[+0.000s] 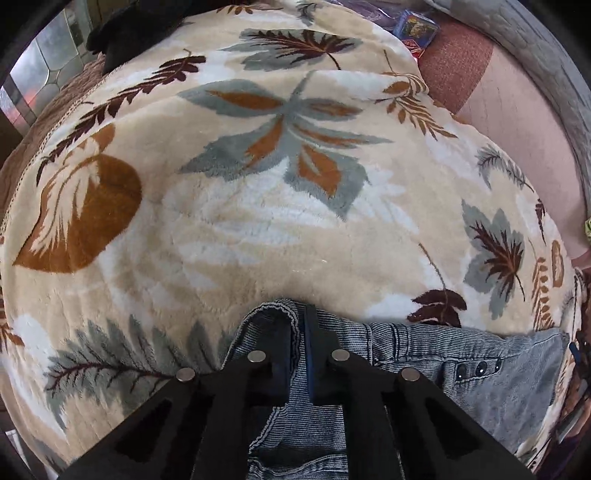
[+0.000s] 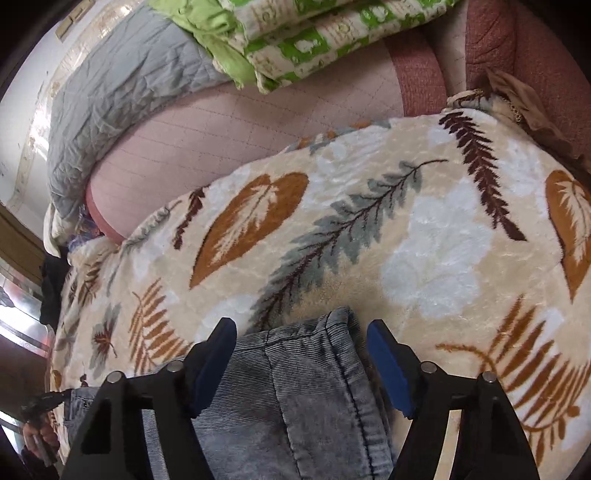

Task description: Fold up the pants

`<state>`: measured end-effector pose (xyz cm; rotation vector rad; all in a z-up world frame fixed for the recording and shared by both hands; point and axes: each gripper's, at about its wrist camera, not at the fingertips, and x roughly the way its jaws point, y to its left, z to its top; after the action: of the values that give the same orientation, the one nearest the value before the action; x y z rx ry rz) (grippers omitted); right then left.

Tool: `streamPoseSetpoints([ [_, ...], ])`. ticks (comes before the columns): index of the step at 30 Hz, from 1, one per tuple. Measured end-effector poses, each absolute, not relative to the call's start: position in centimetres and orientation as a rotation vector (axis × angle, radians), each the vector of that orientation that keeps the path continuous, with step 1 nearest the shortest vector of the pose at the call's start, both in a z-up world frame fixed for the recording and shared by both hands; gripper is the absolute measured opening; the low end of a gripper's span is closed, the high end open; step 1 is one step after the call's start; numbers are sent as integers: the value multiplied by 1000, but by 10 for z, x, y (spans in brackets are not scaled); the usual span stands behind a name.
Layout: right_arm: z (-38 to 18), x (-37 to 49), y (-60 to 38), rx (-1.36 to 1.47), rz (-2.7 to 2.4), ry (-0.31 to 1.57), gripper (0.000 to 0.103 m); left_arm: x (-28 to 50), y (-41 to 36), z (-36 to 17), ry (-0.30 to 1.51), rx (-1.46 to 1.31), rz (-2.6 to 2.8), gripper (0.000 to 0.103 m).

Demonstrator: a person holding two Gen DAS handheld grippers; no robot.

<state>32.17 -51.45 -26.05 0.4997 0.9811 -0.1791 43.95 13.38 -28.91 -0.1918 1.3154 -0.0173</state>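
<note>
One pants, perhaps three snaps.

Ahead of both claws the leaf-patterned blanket lies bare and open. Farther off, a folded green-and-white quilt and a grey quilted cover crowd the bed's far edge; a dark garment sits beyond.

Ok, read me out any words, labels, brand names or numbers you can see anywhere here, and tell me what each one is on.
No text can be read in either view.
Blue printed packet at the top of the left wrist view: has print, too blurred to read.
Pants, leaf-pattern blanket, green patterned bedding: no lettering visible.
</note>
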Motion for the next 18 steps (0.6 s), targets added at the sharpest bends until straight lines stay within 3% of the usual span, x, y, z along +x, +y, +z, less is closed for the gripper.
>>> streamPoseSetpoints([
  [2, -269, 329, -513, 462, -211, 1012, 71, 439, 132, -289, 1308, -177, -12, 5],
  [3, -275, 333, -512, 445, -223, 1036, 54, 438, 131, -288, 1302, -165, -9, 5],
  [5, -287, 340, -506, 382, -247, 1092, 38, 434, 130, -283, 1281, -149, 2, 3],
  [6, -285, 340, -501, 337, -254, 1085, 21, 432, 130, -280, 1269, -145, 4, 3],
  [18, -154, 216, -499, 408, -185, 755, 18, 353, 136, -153, 976, -139, -114, 3],
])
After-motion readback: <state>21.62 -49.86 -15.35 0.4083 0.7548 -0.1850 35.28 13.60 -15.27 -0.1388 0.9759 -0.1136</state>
